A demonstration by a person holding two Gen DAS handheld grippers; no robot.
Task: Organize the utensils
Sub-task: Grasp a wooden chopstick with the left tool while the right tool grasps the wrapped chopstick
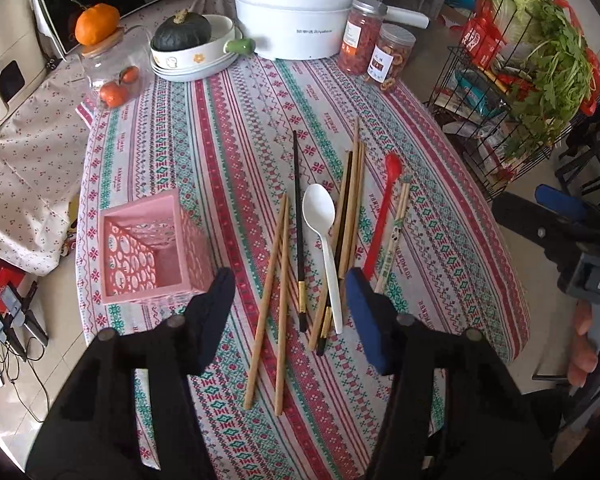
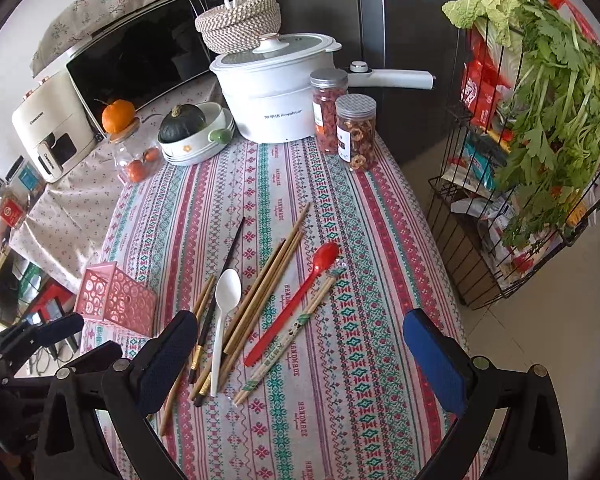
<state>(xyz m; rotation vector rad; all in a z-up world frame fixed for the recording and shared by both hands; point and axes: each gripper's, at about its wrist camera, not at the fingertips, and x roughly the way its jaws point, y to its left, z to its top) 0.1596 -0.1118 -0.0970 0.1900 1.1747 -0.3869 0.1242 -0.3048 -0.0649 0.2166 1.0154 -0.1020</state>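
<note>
Left gripper (image 1: 290, 300) stands spread, empty, above the wooden chopsticks (image 1: 274, 300) and white spoon (image 1: 324, 240); pink basket (image 1: 148, 248) just left. Right gripper (image 2: 300, 344) spread, empty; its left finger (image 2: 168, 356) hides some chopstick ends.

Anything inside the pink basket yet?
No utensils show in the pink basket: the left wrist view looks in on bare pink floor and patterned walls. The corner behind the left gripper finger is hidden.

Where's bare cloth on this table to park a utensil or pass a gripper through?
Free: the wide strip of tablecloth right of the red spoon, out to the table edge, and the band between the utensil tips and the white pot. Crowded: from the pink basket across to the paper-wrapped chopsticks.
</note>
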